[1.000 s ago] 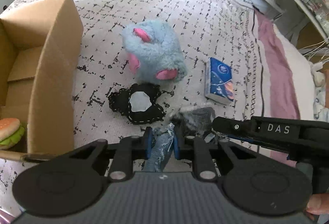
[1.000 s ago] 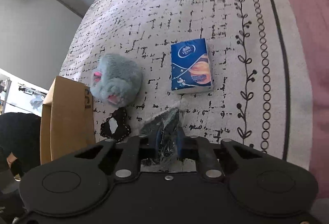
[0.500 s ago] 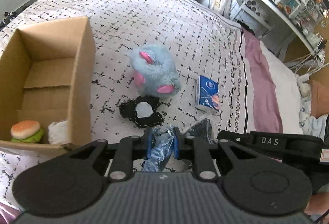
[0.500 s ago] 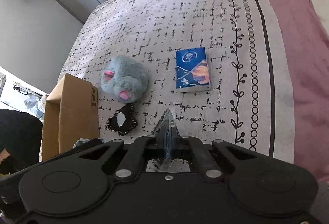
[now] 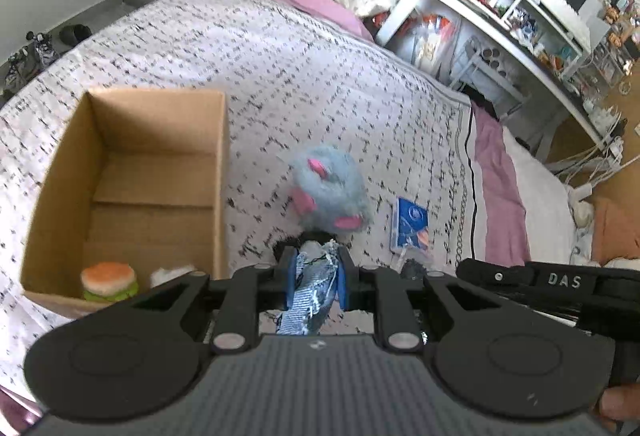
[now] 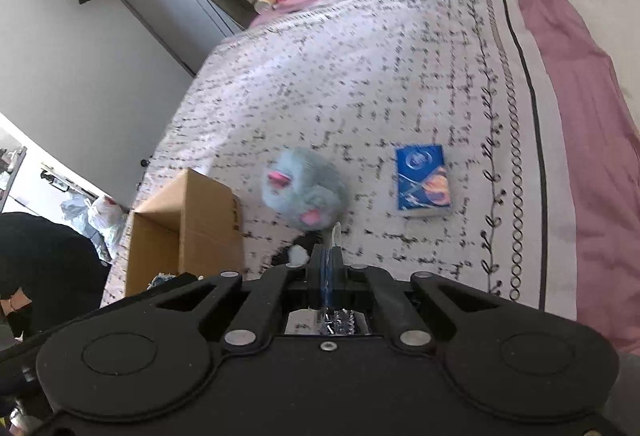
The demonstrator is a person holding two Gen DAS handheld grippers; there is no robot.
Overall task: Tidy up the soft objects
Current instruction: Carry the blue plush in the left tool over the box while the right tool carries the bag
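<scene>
My left gripper (image 5: 317,268) is shut on a frayed blue denim cloth (image 5: 312,296) and holds it above the bed. My right gripper (image 6: 329,256) is shut on a clear plastic bag (image 6: 334,236) with dark contents; the bag also shows in the left wrist view (image 5: 412,268). A grey-blue plush with pink ears (image 5: 330,191) (image 6: 304,191) lies on the patterned bedspread. A black and white cloth piece (image 6: 298,254) lies just below it, partly hidden. An open cardboard box (image 5: 132,191) (image 6: 184,232) at the left holds a plush hamburger (image 5: 108,282) and a white soft item (image 5: 170,274).
A blue tissue pack (image 5: 412,224) (image 6: 424,179) lies right of the plush. The bedspread (image 5: 280,75) ends at a pink sheet (image 6: 580,95) on the right. A cluttered white desk and shelves (image 5: 500,15) stand beyond the bed.
Both grippers have risen well above the bed with their loads. The right gripper closed tighter on the bag. The box interior with the hamburger came into view.
</scene>
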